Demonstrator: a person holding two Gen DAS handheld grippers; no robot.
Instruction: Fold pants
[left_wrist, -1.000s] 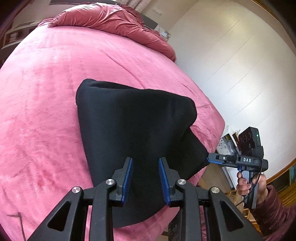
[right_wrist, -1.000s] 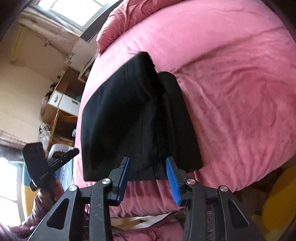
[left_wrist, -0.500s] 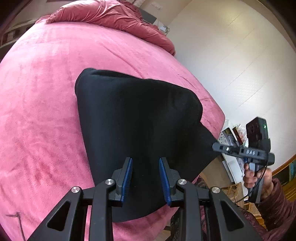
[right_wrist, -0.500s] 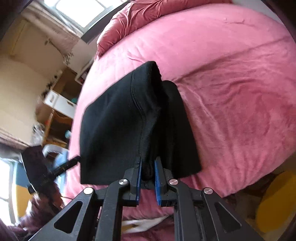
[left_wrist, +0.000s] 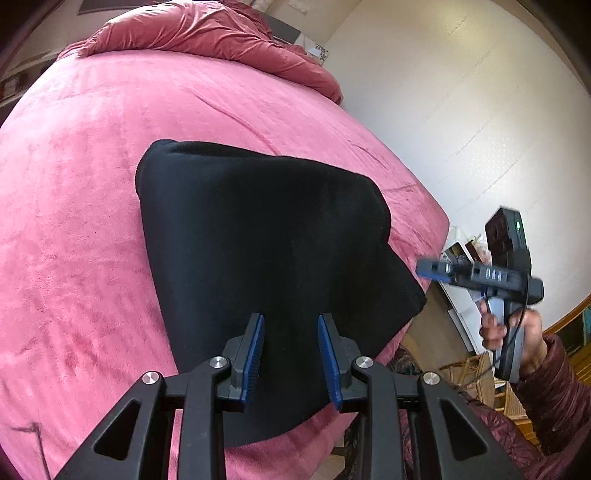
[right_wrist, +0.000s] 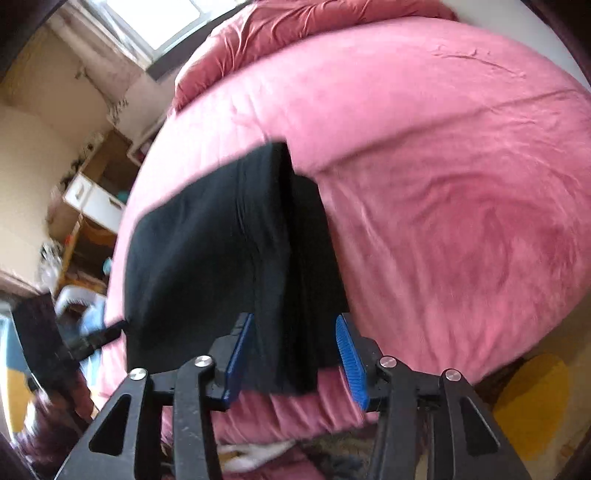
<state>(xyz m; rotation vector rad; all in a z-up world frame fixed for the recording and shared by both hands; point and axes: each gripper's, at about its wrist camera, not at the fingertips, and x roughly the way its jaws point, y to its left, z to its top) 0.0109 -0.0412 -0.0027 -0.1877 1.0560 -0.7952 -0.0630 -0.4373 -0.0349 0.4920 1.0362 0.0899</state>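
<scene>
Black pants (left_wrist: 258, 258), folded into a compact stack, are laid near the front edge of a bed (left_wrist: 74, 221) covered with a pink plush blanket. The left gripper (left_wrist: 290, 354) is held above the near edge of the stack with its blue-padded fingers (left_wrist: 255, 350) parted, and no cloth is pinched between them. The right gripper (right_wrist: 293, 360) is seen with its fingers (right_wrist: 349, 356) opening over the near corner of the pants, the fabric lying below the gap, untouched by the pads. A crumpled red duvet (left_wrist: 207, 37) is piled at the far end of the bed.
</scene>
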